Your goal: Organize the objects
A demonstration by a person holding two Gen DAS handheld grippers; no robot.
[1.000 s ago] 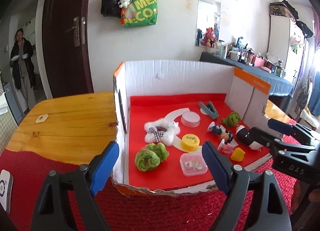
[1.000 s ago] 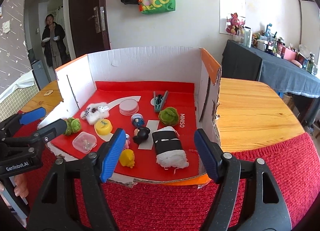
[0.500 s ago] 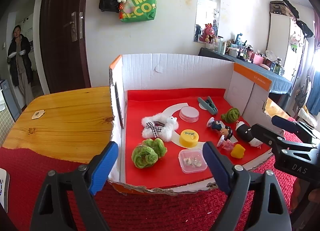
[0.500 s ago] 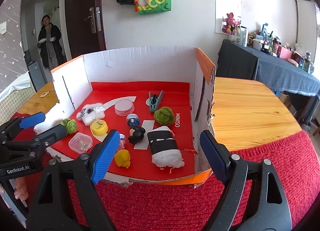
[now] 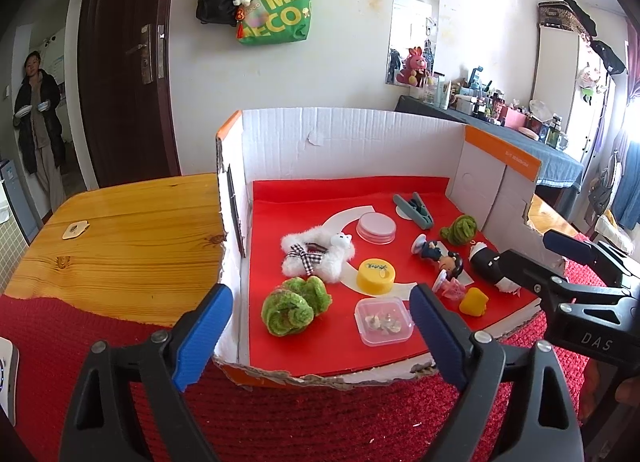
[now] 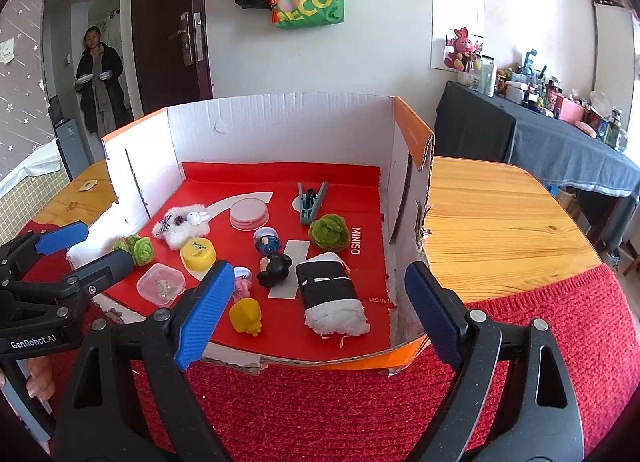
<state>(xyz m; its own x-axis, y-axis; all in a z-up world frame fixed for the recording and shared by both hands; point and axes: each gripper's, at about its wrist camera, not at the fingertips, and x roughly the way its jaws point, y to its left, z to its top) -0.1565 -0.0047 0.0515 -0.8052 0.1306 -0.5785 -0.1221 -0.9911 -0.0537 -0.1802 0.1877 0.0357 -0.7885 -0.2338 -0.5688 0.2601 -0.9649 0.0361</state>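
left gripper [image 5: 320,328]: jaws just widened, spread, empty, green plush [image 5: 294,306] just ahead
right gripper [image 6: 320,302]: same, just opened wide, nothing pinched, towel roll [image 6: 332,294] ahead

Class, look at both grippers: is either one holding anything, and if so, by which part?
Nothing is held. The left gripper and right gripper have just been opening, with nothing between their pads, short of the cardboard box.

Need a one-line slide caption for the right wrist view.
Open right gripper facing a cardboard box of small toys, black-banded white roll nearest.
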